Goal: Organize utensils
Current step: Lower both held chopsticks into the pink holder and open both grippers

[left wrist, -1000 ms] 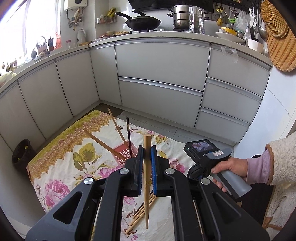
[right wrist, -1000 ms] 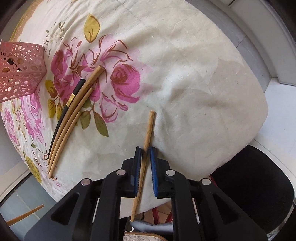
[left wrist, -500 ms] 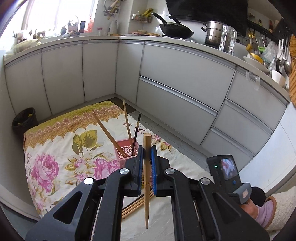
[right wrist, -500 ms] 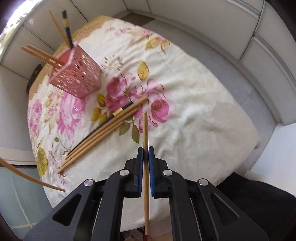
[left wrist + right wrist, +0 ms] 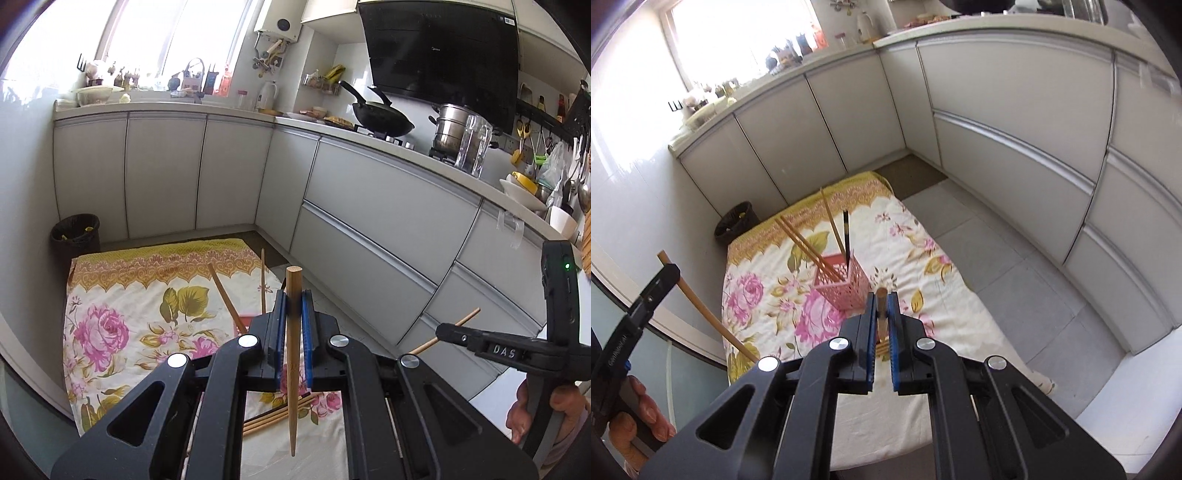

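My left gripper (image 5: 294,300) is shut on a wooden chopstick (image 5: 293,369) and holds it upright above the floral cloth (image 5: 122,332). My right gripper (image 5: 882,299) is shut on another wooden chopstick (image 5: 881,314), held above the cloth near the pink perforated holder (image 5: 846,286). The holder has several chopsticks (image 5: 809,247) standing in it. Loose chopsticks (image 5: 273,417) lie on the cloth below my left gripper. The right gripper with its chopstick (image 5: 448,330) shows at the right of the left wrist view. The left gripper's chopstick (image 5: 701,310) shows at the left of the right wrist view.
Grey kitchen cabinets (image 5: 369,206) run along the back and right. A black waste bin (image 5: 75,232) stands in the corner by the cloth's far end. The counter carries a wok (image 5: 380,122), a steel pot (image 5: 450,129) and a glass jug (image 5: 472,147).
My right gripper closed on a chopstick lying on the cloth, lifted it and tipped up toward the pink holder. My left gripper kept its chopstick and swung to the left.
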Available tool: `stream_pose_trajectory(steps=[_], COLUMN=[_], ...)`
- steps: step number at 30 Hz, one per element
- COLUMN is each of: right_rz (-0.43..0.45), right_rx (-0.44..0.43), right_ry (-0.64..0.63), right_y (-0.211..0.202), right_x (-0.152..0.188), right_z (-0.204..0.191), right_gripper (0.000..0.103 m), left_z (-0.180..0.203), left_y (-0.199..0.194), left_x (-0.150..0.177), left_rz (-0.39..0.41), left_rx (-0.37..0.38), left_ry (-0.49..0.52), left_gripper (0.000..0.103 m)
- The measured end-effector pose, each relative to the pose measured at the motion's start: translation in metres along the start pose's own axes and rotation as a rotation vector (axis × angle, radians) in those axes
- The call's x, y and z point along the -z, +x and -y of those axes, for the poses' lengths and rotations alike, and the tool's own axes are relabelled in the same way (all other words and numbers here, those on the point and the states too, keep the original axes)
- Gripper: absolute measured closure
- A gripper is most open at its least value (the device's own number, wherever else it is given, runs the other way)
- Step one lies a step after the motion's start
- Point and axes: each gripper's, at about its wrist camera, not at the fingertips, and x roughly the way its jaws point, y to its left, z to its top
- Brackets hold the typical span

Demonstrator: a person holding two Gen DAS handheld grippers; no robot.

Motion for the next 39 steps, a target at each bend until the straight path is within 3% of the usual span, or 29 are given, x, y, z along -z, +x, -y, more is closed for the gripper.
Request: stream_pose_trajectory(steps=[8, 14, 18, 26, 28, 30, 32, 36, 39], right_rz=[0.112, 0.152, 0.149, 0.089, 0.079, 0.069, 0.062, 0.06, 0.069], right_rx=[-0.044, -0.051, -0.057, -0.049, -0.047, -0.049, -0.055, -0.069, -0.079], right_ry=[0.039, 0.022, 0.015, 0.025, 0.025, 0.025, 0.031, 0.031, 0.023], right_y=[-0.039, -0.038, -0.021, 0.032, 0.041, 0.048, 0.052, 0.054, 0.053], right_x=[-0.081, -0.109, -0.117, -0.122, -0.123, -0.122, -0.122, -0.121, -0.12], right_z=[-0.001, -0.007, -0.011, -0.011, -0.011, -0.012, -0.013, -0.017, -0.025], right_gripper=[0.097, 0.097, 0.097, 0.097, 0.097, 0.097, 0.097, 0.097, 0.097], left_z=[0.015, 0.005, -0.012, -0.045, -0.047, -0.045, -0.041, -0.038, -0.039], left_y=[0.0, 0.039, 0.076, 0.143, 0.151, 0.151, 0.144, 0.121, 0.1], left_x=[-0.065, -0.092, -0.094, -0.062, -0.052, -0.046, -0.045, -0.054, -0.059], left_rz=[0.135, 0.179, 0.157, 0.09, 0.067, 0.064, 0.081, 0.126, 0.156], left_rx=[-0.055, -0.124, -0.15, -0.156, -0.146, -0.146, -0.16, -0.175, -0.182], left_ry=[0.043, 0.035, 0.007, -0.054, -0.054, -0.037, -0.017, -0.01, -0.008], left_gripper=[0.096, 0.096, 0.096, 0.095, 0.088, 0.071, 0.063, 0.049, 0.046])
